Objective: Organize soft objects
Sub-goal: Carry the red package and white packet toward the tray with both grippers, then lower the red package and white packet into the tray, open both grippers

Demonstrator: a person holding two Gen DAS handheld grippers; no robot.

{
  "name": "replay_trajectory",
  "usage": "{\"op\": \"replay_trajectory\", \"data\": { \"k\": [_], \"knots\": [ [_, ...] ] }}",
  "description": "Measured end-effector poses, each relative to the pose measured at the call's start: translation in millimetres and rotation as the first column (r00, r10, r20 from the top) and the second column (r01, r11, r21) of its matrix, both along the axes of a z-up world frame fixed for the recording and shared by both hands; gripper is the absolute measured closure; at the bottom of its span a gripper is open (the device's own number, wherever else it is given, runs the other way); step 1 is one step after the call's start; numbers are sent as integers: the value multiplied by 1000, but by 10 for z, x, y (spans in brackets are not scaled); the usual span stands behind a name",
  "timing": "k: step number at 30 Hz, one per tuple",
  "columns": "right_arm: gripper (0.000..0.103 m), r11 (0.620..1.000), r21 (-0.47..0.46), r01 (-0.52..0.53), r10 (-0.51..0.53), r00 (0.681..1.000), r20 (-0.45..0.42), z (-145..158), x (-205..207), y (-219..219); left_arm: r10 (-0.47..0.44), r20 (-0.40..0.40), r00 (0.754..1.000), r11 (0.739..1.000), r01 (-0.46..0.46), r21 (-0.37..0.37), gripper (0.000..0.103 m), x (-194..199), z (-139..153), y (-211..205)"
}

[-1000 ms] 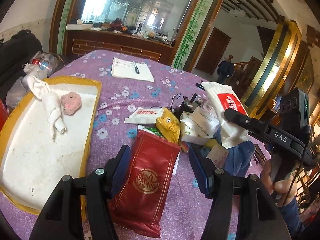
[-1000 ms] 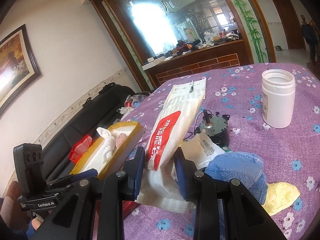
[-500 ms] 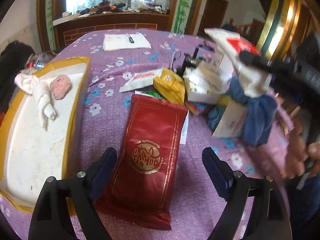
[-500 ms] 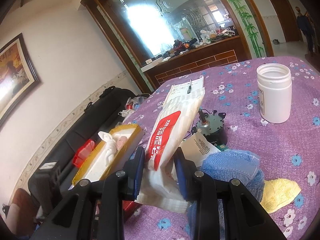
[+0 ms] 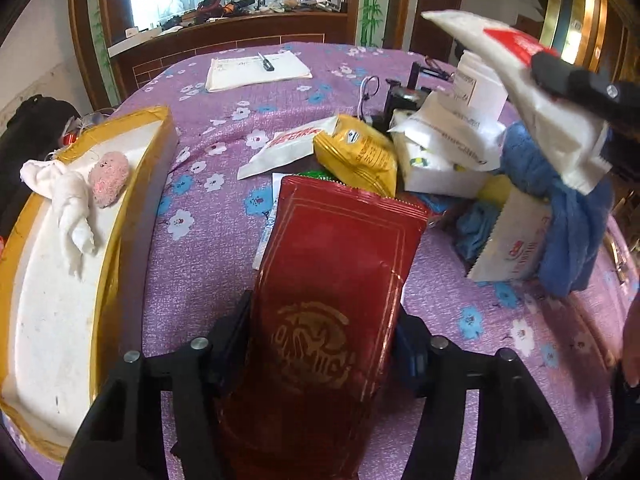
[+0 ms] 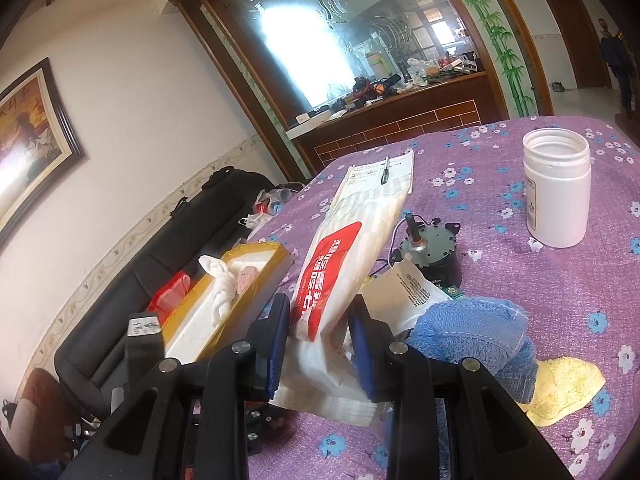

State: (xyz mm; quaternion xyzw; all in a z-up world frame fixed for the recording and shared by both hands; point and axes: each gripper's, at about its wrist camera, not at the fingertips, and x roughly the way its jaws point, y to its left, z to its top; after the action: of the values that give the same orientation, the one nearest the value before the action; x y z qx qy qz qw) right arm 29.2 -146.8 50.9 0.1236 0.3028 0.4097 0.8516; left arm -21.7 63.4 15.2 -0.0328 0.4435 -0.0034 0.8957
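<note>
Red foil pouch (image 5: 332,304) between closing left hand-held gripper (image 5: 324,340) for lifting | right hand-held gripper (image 6: 320,344) clamped on white packet (image 6: 344,264), raised off tabletop (image 6: 520,280)

Round table under purple cloth with blue and white flowers (image 6: 520,280). White lidless plastic jar (image 6: 558,192) upright near far edge. Small grey metal motor with shaft and wires (image 6: 428,250) just beside pile. White paper pad (image 5: 256,68) at far side, dark pen (image 5: 266,62) lying on it. Black sofa (image 6: 160,240) along wall. Framed painting (image 6: 32,128) above. Large wood-framed mirror (image 6: 340,32) over brick-fronted counter, cluttered top.
</note>
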Motion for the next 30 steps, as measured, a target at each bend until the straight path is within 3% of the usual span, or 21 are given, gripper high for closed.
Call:
{"op": "replay_trajectory", "data": {
  "k": [4,12,18,21,30],
  "knots": [
    [70,1000,-2,-2,2,1000,5,-2,-14,7,-9,22,1000,995,11,-100,44,-88,99,64],
    [70,999,-30,-24,24,999,23,-25,-47,89,47,141,989,978,-17,-210,44,-397,556,419],
    [70,994,-24,-108,109,993,36,-12,-170,233,176,212,961,967,-130,-217,44,-674,840,963],
    [70,989,-19,-147,147,989,2,-30,-221,368,255,222,941,954,-207,-218,44,-785,897,1280],
    [70,951,-8,-309,305,945,-120,-51,-474,1311,405,154,901,905,-371,-209,43,-762,764,2018]
  ]
}}
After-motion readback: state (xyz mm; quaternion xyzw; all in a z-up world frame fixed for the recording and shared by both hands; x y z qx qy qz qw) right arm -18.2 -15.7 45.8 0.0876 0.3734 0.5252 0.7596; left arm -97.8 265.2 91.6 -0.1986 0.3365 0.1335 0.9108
